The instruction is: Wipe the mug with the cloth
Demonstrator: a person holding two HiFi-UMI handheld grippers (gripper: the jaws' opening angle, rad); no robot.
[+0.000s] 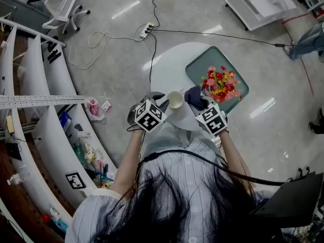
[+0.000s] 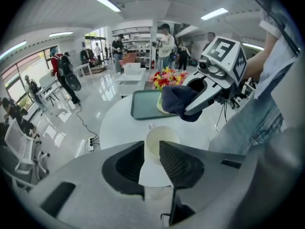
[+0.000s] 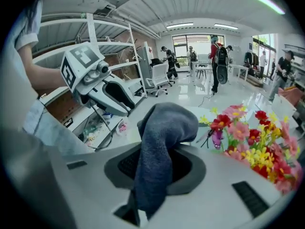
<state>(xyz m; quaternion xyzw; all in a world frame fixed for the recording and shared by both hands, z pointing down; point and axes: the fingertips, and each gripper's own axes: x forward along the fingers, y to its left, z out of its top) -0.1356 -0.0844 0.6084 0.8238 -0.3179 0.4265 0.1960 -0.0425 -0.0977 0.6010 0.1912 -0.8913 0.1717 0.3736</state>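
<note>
A cream mug (image 1: 175,99) sits between the jaws of my left gripper (image 1: 167,103), which is shut on it over the near edge of the round white table (image 1: 169,65). In the left gripper view the mug (image 2: 161,142) shows its open mouth between the two dark pads of that gripper (image 2: 151,159). My right gripper (image 1: 200,104) is shut on a dark blue cloth (image 1: 194,95), just right of the mug. The cloth (image 3: 164,137) drapes over the right gripper's jaws (image 3: 155,168) and hides them. The cloth (image 2: 177,102) hangs apart from the mug.
A teal tray (image 1: 198,66) lies on the table's right side with a bunch of red, pink and yellow flowers (image 1: 220,84) on it. Curved white shelves (image 1: 35,115) run along the left. Cables and a power strip (image 1: 146,31) lie on the floor beyond the table.
</note>
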